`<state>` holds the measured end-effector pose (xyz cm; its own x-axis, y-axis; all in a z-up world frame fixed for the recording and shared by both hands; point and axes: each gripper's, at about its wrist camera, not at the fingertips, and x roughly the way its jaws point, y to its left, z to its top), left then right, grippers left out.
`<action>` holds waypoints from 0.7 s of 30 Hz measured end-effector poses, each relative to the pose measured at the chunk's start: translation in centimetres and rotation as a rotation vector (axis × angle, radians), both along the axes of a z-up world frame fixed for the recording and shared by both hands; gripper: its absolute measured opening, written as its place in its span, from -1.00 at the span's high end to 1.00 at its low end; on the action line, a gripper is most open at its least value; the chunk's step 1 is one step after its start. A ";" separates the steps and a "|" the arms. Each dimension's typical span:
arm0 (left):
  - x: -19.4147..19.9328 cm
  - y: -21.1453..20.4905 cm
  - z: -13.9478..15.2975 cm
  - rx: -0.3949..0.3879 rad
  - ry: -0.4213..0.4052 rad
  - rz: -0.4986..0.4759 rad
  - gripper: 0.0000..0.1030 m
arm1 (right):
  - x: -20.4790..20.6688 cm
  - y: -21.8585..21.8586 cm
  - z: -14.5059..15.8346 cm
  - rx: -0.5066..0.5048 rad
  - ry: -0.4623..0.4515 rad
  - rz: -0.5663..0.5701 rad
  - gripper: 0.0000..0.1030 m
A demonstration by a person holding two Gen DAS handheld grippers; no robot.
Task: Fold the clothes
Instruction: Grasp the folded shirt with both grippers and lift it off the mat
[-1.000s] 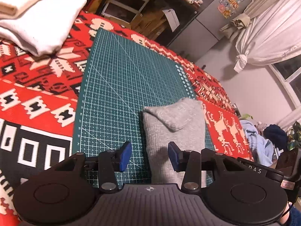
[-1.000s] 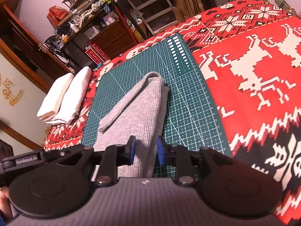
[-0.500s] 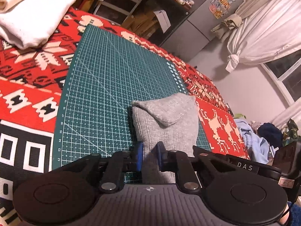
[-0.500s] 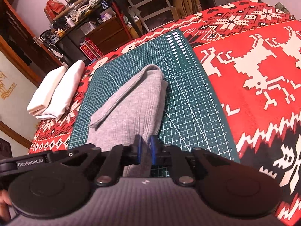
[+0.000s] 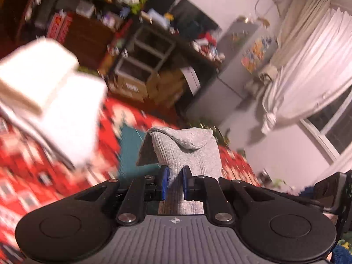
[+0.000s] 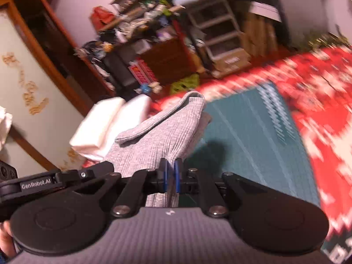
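Note:
A folded grey ribbed garment (image 5: 187, 149) is held up off the green cutting mat (image 5: 129, 145), its far end sticking out forward. My left gripper (image 5: 175, 183) is shut on its near edge, cloth pinched between the blue pads. In the right wrist view the same grey garment (image 6: 158, 140) rises above the green mat (image 6: 253, 145), throwing a shadow there, and my right gripper (image 6: 171, 176) is shut on its near edge too. Both views are blurred by motion.
Folded white clothes (image 5: 50, 101) are stacked at the left on the red patterned blanket (image 5: 44, 176); the same white stack (image 6: 105, 123) lies beyond the garment in the right wrist view. Cluttered shelves (image 6: 154, 44) and a white curtain (image 5: 308, 70) stand behind.
Both grippers closed on the grey garment's near edge, then lifted it off the mat. The views have swung upward and toward the white stack.

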<state>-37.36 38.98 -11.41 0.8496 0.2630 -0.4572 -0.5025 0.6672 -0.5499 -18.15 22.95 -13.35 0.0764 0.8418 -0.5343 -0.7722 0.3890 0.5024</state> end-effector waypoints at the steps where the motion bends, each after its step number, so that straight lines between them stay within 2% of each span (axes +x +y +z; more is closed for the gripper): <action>1: -0.5 1.2 0.9 0.019 0.000 0.015 0.74 | -0.3 1.5 0.8 0.017 -0.002 0.014 0.86; 4: -2.1 5.6 3.6 0.077 0.011 0.059 0.74 | -1.2 6.8 3.1 0.070 -0.002 0.048 0.86; 8: -3.4 11.6 6.7 0.196 0.071 0.092 0.75 | -2.5 14.5 5.2 0.131 0.052 0.076 0.86; 10: -3.8 14.9 7.6 0.230 0.092 0.102 0.75 | -3.2 18.6 5.8 0.153 0.076 0.084 0.86; 15: -4.4 21.8 7.7 0.255 0.162 0.133 0.75 | -5.1 28.6 6.3 0.176 0.077 0.105 0.86; 21: -4.5 27.0 5.1 0.215 0.237 0.152 0.75 | -7.1 37.0 3.9 0.120 0.109 0.111 0.86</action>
